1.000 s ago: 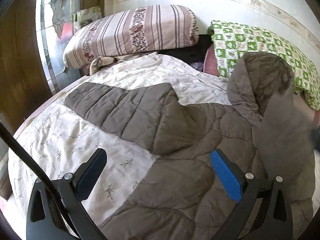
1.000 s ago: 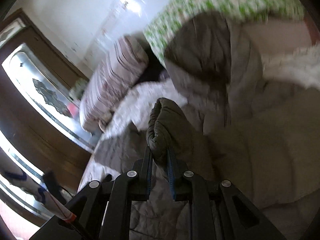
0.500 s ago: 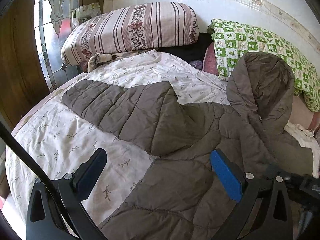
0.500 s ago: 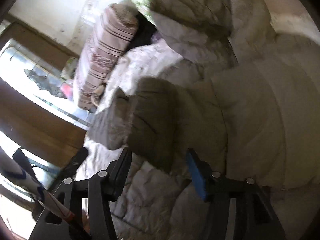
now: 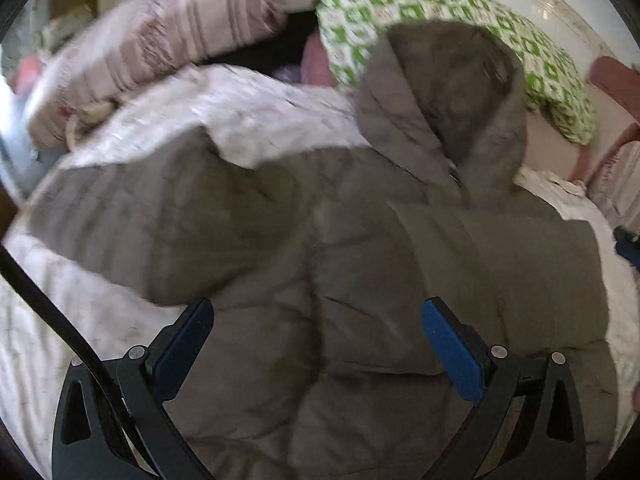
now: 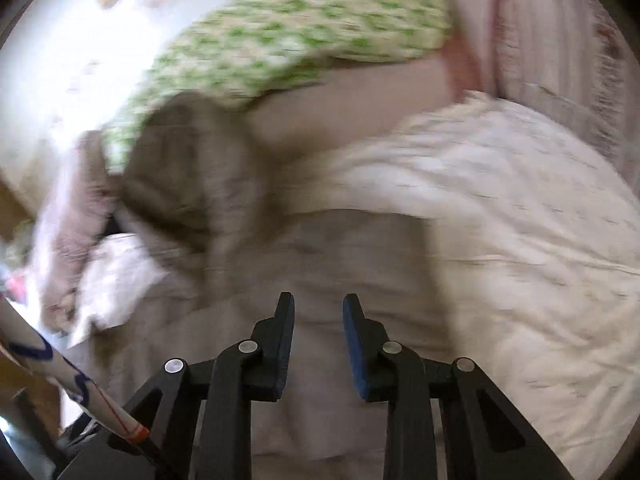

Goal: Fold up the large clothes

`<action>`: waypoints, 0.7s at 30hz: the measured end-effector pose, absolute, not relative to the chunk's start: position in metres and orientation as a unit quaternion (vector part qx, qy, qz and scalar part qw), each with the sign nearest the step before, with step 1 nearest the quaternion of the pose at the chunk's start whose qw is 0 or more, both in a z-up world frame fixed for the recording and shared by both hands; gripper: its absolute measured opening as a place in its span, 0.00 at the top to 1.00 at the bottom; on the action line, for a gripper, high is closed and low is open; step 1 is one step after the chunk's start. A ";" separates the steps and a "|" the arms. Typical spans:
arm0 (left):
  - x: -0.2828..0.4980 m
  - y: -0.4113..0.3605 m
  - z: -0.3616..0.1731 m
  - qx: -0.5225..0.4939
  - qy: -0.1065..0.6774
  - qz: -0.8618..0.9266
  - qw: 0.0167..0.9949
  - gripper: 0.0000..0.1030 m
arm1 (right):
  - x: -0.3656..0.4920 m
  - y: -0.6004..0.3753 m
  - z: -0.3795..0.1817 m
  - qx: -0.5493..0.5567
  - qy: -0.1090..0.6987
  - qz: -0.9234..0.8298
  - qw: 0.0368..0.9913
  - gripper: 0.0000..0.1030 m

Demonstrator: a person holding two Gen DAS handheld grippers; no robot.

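left claw (image 5: 316, 344): fingers spread wide, holding nothing | right claw (image 6: 318, 340): fingers narrowly parted, holding nothing

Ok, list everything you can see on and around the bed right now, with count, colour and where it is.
Hooded quilted coat: one, grey-brown, spread flat across the bed, hood toward the pillows.
Sleeve: one showing, grey-brown, stretched out left of the body.
Bedspread: one, white with small sprigs, under the coat.
Striped pillow: one, pink and brown, far left at the headboard.
Checked pillow: one, green and white, behind the hood.
Left gripper: one, black with blue pads, fingers wide apart over the coat, holding nothing.
Right gripper: one, black, fingers narrowly apart above the coat, holding nothing.
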State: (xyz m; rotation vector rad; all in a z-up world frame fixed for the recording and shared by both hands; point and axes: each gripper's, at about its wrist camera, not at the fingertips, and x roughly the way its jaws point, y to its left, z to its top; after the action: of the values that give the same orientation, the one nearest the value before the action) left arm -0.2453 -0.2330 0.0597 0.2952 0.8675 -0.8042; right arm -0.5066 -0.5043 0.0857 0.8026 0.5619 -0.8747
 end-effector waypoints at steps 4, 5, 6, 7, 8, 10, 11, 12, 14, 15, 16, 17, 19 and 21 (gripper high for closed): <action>-0.238 -0.247 0.038 0.151 0.436 -0.366 0.808 0.00 | -0.513 -0.522 0.053 0.399 0.291 -0.404 0.770 0.73; -0.235 -0.248 0.031 0.149 0.448 -0.366 0.802 0.00 | -0.510 -0.524 0.042 0.408 0.298 -0.398 0.766 0.73; -0.232 -0.249 0.025 0.147 0.459 -0.363 0.797 0.00 | -0.509 -0.525 0.036 0.412 0.306 -0.394 0.762 0.73; -0.231 -0.249 0.022 0.145 0.465 -0.361 0.795 0.00 | -0.506 -0.527 0.028 0.413 0.318 -0.393 0.757 0.73; -0.230 -0.249 0.021 0.145 0.465 -0.360 0.796 0.00 | -0.501 -0.530 0.018 0.414 0.331 -0.391 0.752 0.73; -0.231 -0.252 0.020 0.156 0.461 -0.358 0.797 0.00 | -0.497 -0.532 0.009 0.412 0.339 -0.391 0.750 0.73; -0.231 -0.251 0.020 0.159 0.459 -0.358 0.798 0.00 | -0.497 -0.531 0.007 0.408 0.343 -0.392 0.750 0.73; -0.231 -0.252 0.020 0.161 0.457 -0.357 0.799 0.00 | -0.495 -0.529 0.009 0.399 0.349 -0.397 0.750 0.73; -0.233 -0.250 0.023 0.161 0.452 -0.355 0.802 0.00 | -0.492 -0.519 0.026 0.374 0.348 -0.408 0.756 0.70; -0.232 -0.249 0.027 0.158 0.450 -0.355 0.804 0.00 | -0.492 -0.514 0.033 0.370 0.340 -0.401 0.766 0.71; -0.232 -0.246 0.032 0.151 0.445 -0.355 0.808 0.00 | -0.489 -0.508 0.042 0.364 0.333 -0.389 0.778 0.71; -0.234 -0.242 0.039 0.143 0.438 -0.358 0.812 0.00 | -0.482 -0.499 0.050 0.354 0.332 -0.379 0.788 0.71; -0.240 -0.237 0.052 0.132 0.416 -0.369 0.821 0.00 | -0.467 -0.477 0.060 0.332 0.337 -0.363 0.803 0.71; -0.247 -0.236 0.060 0.132 0.394 -0.380 0.826 0.00 | -0.450 -0.460 0.059 0.322 0.348 -0.337 0.814 0.70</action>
State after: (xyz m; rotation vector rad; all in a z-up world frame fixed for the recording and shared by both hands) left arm -0.2467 -0.2361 0.0602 0.2807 0.8380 -0.8070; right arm -0.4503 -0.4599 0.0592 0.6863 0.7420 -0.7199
